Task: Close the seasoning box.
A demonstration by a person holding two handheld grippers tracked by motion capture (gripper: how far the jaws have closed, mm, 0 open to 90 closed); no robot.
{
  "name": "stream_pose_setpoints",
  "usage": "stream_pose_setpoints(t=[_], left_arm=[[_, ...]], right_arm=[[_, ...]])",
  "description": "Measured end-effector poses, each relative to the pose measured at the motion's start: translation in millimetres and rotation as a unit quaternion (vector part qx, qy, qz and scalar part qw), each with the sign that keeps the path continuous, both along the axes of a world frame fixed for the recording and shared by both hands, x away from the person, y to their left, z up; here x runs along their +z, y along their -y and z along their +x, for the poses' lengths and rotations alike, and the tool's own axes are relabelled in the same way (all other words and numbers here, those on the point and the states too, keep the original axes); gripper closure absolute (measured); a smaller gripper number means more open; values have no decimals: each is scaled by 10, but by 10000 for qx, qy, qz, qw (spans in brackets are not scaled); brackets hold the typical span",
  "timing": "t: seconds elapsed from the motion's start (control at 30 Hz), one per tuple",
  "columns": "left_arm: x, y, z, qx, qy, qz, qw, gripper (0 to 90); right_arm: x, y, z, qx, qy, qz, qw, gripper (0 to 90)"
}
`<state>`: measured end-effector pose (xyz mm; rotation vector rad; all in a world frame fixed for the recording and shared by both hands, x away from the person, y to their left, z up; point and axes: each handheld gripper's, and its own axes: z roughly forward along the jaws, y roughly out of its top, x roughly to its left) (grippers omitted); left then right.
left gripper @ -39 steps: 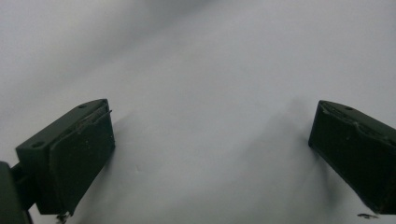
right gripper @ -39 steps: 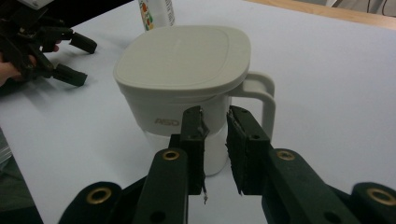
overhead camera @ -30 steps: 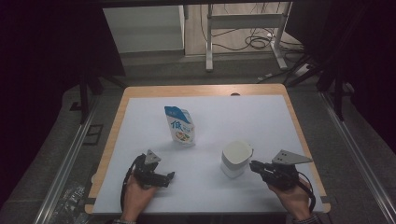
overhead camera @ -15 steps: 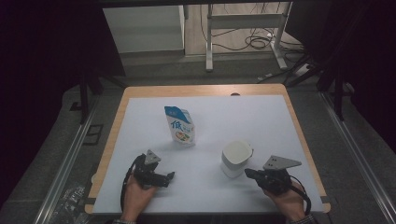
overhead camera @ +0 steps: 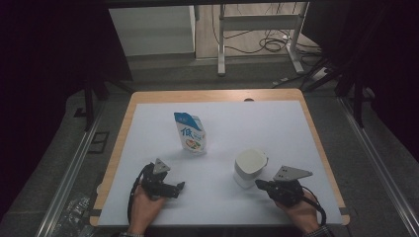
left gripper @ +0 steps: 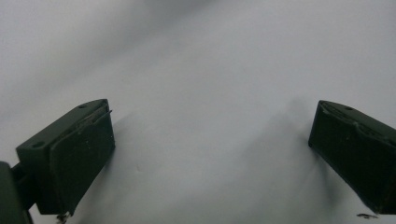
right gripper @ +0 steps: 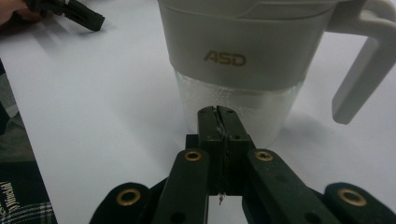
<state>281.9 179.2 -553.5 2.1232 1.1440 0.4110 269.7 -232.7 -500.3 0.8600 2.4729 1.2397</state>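
The right tool (right gripper: 218,114), its jaws pressed together on nothing, points at the white jug (right gripper: 243,60) marked ASD, which stands upright just ahead of its tips on the table (overhead camera: 276,123). The left tool (overhead camera: 179,187), jaws spread wide and empty, rests well apart from the jug.

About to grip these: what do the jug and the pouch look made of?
Jug: matte white plastic upper body and handle, by its even sheen; the base looks like clear glass or plastic, beaded with droplets. Pouch: probably glossy printed plastic film, standing upright; too small to be sure.
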Motion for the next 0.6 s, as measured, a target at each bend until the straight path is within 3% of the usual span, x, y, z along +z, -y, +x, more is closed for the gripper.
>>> stream_pose_setpoints(t=[0.6], left_arm=[[0,0,0,-1,3,2,10000,6]], right_arm=[[-54,-58,46,102,-63,-91,9999,888]])
